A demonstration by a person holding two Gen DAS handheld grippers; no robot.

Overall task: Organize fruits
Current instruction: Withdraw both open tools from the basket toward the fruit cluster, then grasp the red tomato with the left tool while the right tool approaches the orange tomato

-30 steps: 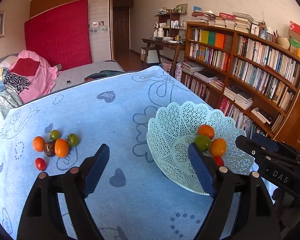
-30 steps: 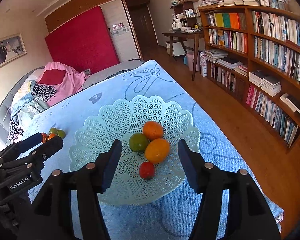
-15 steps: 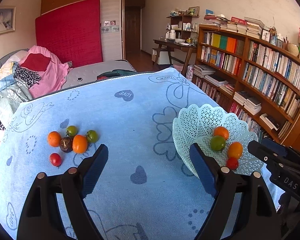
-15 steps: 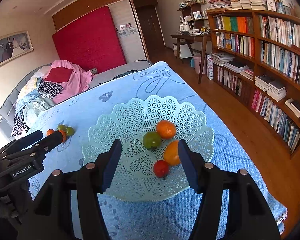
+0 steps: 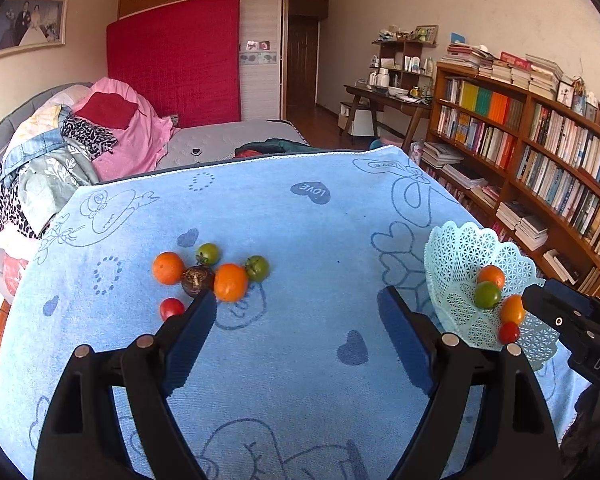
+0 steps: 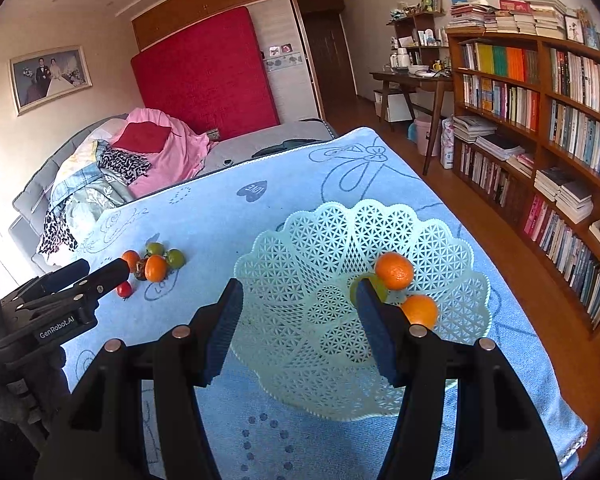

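Blue towel-covered table (image 5: pixel 300 208) bears loose fruit cluster (image 5: pixel 208 276) upper left of the spread, empty left gripper (image 5: pixel 296 320); right gripper (image 6: pixel 300 320), parted and empty, faces the basket (image 6: pixel 320 240).

a: what's ahead of the left hand-held gripper (image 5: pixel 296 308)?
b: bare blue cloth (image 5: pixel 300 240) through twelve o'clock; the fruit cluster (image 5: pixel 208 272) crowds eleven.
a: and at three?
b: the lattice basket (image 5: pixel 460 248) and the right hand-held gripper (image 5: pixel 572 316) block it.

"LOVE" stands upside down in a dark heart on the blue cloth (image 5: pixel 310 194). The left gripper (image 6: pixel 56 326) reads "GenRobot.AI"; the right gripper (image 5: pixel 596 364) shows "DAS"
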